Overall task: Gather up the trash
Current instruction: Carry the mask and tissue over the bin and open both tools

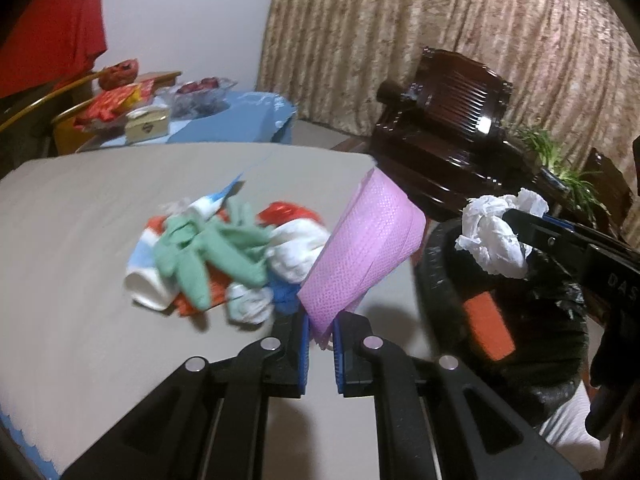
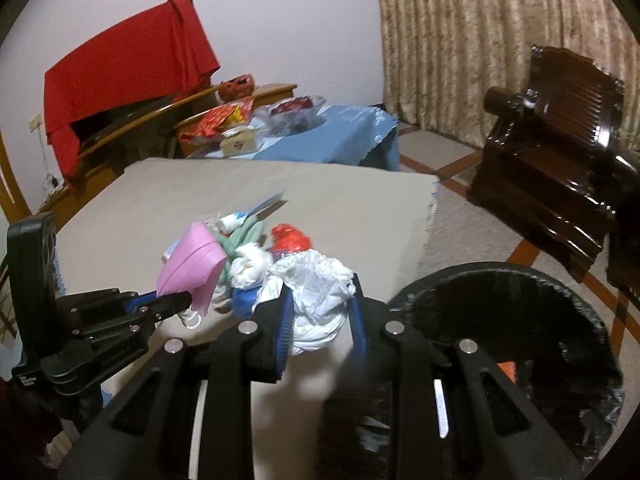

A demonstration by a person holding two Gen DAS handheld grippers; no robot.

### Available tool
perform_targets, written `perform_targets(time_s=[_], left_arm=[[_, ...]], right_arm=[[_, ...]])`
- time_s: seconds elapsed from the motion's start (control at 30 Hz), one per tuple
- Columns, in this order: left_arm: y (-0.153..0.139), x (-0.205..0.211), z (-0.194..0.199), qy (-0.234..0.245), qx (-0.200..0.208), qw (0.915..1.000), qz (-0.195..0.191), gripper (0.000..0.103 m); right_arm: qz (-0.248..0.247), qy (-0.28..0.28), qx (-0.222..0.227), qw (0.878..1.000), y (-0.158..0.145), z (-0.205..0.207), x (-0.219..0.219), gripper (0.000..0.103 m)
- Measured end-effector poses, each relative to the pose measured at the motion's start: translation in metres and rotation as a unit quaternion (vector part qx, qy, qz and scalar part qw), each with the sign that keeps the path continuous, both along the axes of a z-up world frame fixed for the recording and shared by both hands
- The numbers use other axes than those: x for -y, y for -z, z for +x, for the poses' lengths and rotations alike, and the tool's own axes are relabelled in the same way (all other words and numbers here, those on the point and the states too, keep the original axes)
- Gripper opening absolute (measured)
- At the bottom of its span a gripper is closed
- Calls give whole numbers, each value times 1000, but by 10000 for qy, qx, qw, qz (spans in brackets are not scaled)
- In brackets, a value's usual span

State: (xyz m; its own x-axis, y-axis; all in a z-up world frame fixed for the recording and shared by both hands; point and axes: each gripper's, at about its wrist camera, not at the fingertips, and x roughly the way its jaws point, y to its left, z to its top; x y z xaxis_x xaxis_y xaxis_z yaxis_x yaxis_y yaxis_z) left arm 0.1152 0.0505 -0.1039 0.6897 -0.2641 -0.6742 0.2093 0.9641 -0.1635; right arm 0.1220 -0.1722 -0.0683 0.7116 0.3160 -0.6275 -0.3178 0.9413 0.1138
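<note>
Mid-task: left hand-held gripper (image 1: 320, 330) clamps a pink face mask (image 1: 362, 248), right hand-held gripper (image 2: 320, 320) grips crumpled white tissue (image 2: 316, 292) near the black-lined bin (image 2: 520, 280); mixed trash pile (image 1: 224, 256) remains on the bench (image 1: 80, 280).

The lower end of the pink mask (image 1: 362, 246) is hidden between the fingers of the left gripper (image 1: 321, 334). In the right wrist view the underside of the white crumpled bag (image 2: 316, 300) is covered by the right gripper (image 2: 320, 320), whose right finger is smeared by motion blur. The trash pile (image 1: 224, 256) is blurred — its separate pieces cannot be told apart. The black bin (image 2: 508, 332) is cut off at the lower edge, and its inside is too dark to be read.
</note>
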Motion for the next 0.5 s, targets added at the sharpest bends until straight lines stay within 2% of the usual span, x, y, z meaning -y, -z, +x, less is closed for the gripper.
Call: perform_targets(time_s=[0.5], left_arm=[[-9,98,13,986,64,9950,-147,10]], right_arm=[[-121,1074,113,9941,-4,-14,96,25]])
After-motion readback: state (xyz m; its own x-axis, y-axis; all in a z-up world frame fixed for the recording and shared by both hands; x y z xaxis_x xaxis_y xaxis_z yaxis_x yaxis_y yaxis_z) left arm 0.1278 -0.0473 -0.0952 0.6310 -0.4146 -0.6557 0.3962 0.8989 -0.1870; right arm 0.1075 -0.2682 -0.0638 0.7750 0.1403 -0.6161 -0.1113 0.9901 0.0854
